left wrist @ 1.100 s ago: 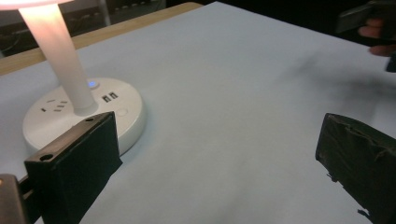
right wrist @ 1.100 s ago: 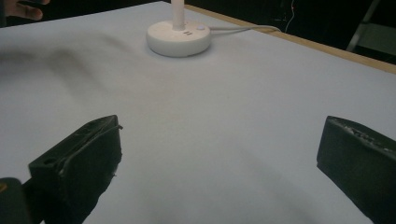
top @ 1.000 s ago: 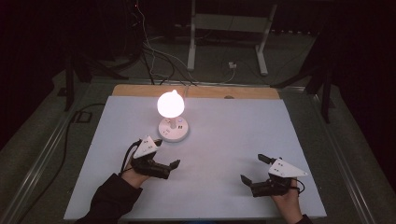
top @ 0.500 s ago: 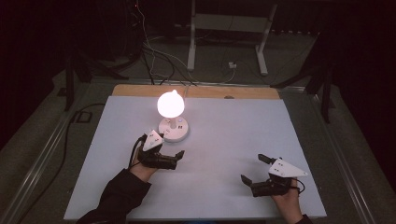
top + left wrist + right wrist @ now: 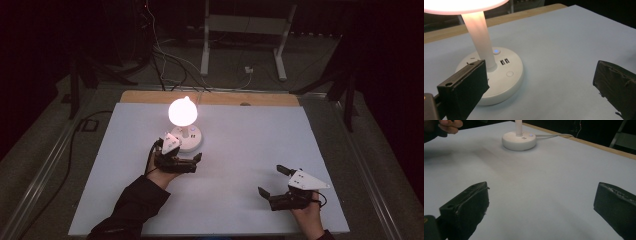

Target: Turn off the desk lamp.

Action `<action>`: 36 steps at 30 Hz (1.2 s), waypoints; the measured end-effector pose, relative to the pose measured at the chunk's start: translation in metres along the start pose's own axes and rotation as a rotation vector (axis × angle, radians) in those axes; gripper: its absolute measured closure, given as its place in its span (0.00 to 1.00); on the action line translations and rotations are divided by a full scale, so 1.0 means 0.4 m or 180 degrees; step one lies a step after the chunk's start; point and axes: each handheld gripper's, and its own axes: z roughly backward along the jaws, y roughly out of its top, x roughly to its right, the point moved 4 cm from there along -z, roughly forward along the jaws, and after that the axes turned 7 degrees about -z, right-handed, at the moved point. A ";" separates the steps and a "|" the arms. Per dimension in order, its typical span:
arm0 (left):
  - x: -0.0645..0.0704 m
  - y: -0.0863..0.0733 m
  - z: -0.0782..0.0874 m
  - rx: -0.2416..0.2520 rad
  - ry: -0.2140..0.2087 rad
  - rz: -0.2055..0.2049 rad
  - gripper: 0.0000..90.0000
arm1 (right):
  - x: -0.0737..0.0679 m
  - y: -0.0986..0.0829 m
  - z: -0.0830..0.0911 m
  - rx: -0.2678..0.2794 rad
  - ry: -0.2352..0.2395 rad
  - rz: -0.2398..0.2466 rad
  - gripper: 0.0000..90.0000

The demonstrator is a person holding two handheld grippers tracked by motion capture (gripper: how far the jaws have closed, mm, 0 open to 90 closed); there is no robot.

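A small white table lamp stands lit at the back left of the white table top (image 5: 240, 150). Its glowing globe (image 5: 183, 111) rises on a stem (image 5: 480, 37) from a round base (image 5: 188, 138). The base (image 5: 499, 75) carries a blue-lit button (image 5: 496, 51), two USB ports (image 5: 504, 61) and a round button (image 5: 509, 73). My left gripper (image 5: 196, 163) is open, just in front of the base, and its left jaw is close to the rim. My right gripper (image 5: 271, 181) is open over bare table near the front right, with the lamp base (image 5: 519, 140) far ahead of it.
The lamp's cable (image 5: 554, 136) runs off the far edge, where a wooden strip (image 5: 260, 99) borders the table. Behind the table are a metal stand (image 5: 240, 40) and floor cables (image 5: 165, 55) in the dark. A person's hand (image 5: 449, 125) holds the left gripper.
My left gripper has moved forward and slightly right, up to the lamp base. My right gripper has stayed where it was.
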 end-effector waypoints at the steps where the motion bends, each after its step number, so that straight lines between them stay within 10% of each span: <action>1: -0.002 0.000 -0.004 -0.0020 0.0013 -0.0001 0.01 | 0.000 0.000 0.000 0.0001 0.0000 0.0007 0.00; 12: -0.015 -0.010 -0.050 -0.0151 0.0127 -0.0004 0.08 | 0.000 0.000 0.000 -0.0001 0.0011 0.0003 0.00; 36: -0.059 -0.036 -0.126 -0.0330 0.0313 -0.0052 0.91 | 0.000 -0.001 0.000 -0.0005 0.0037 -0.0014 0.00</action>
